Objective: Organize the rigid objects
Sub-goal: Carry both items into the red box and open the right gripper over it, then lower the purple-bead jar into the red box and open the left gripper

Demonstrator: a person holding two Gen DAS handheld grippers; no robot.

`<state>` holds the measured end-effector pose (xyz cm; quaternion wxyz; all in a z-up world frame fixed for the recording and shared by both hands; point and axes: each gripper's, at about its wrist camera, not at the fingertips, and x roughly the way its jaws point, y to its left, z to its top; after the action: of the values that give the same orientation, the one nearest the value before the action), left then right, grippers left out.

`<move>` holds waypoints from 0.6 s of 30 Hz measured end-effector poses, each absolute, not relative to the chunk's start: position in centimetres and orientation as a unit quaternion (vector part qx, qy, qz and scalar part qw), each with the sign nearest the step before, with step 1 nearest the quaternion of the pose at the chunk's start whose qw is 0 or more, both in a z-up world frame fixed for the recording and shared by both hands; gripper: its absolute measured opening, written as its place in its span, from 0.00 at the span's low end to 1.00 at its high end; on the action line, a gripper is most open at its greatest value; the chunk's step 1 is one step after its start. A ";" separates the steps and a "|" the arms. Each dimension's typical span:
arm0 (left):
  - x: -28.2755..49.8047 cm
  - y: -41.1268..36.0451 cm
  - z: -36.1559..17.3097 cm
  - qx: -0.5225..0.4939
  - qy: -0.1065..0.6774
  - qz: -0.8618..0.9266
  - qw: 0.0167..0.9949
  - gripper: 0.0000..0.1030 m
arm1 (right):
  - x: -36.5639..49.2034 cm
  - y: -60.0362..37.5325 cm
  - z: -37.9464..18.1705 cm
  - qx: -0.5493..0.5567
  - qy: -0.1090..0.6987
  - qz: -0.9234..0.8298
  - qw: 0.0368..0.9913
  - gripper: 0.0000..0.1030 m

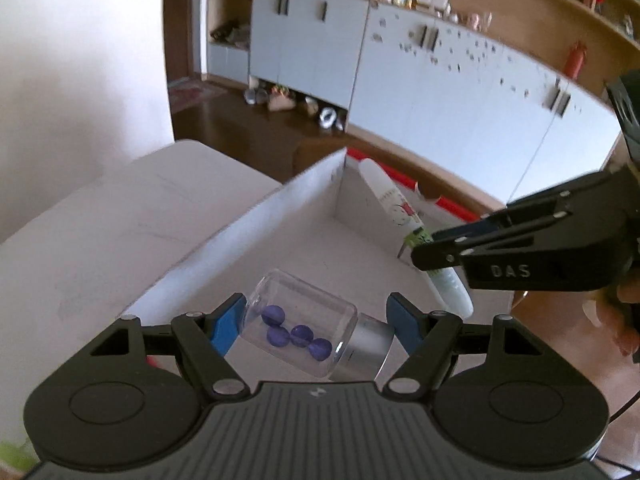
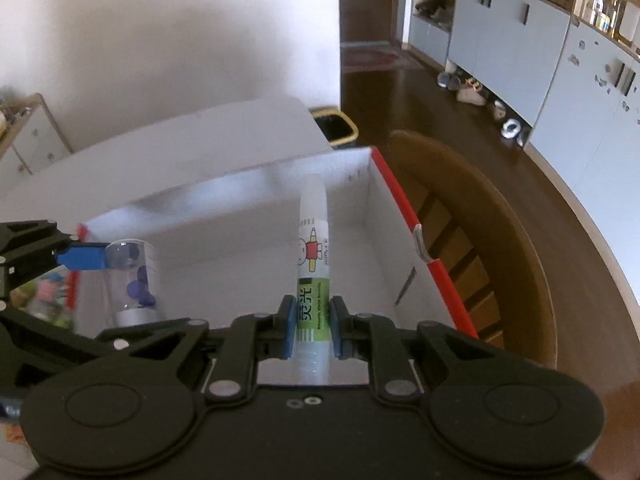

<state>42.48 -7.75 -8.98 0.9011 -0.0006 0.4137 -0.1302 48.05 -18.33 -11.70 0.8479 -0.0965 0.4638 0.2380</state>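
The left gripper point(image 1: 316, 322) grasps a clear glass jar point(image 1: 302, 326) lengthwise, one blue pad on its glass base and the other on its silver cap point(image 1: 366, 346). Several purple beads point(image 1: 298, 334) lie inside the jar. It hangs tilted over the white floor of an open cardboard box point(image 1: 280, 216) with red edges. The right gripper point(image 2: 312, 328) is clenched on a white glue stick point(image 2: 313, 256) with a green label and a cartoon rabbit, gripping it low on the label; the stick points forward over the same box. From the left wrist view the stick's far end seems close to the box's back wall, though blur makes contact unclear. A wooden chair point(image 2: 492, 240) stands just beside the box.
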 end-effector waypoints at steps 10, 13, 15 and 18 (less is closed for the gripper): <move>47.4 -10.4 -12.8 0.028 0.488 -0.139 0.861 0.74 | 51.2 -17.7 -16.3 -0.144 0.511 0.220 0.818 0.16; 48.1 -11.6 -13.2 0.053 0.501 -0.138 0.853 0.74 | 51.4 -17.4 -16.7 -0.151 0.522 0.220 0.810 0.15; 48.7 -12.2 -13.6 0.062 0.516 -0.144 0.842 0.74 | 51.6 -17.2 -17.1 -0.155 0.531 0.220 0.804 0.15; 49.4 -13.0 -14.6 0.078 0.537 -0.143 0.828 0.74 | 51.6 -17.0 -17.6 -0.165 0.538 0.216 0.798 0.16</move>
<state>49.44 -12.97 -14.59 0.8280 0.0782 0.5366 -0.1427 51.64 -17.02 -17.57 0.7981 -0.1650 0.5377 0.2161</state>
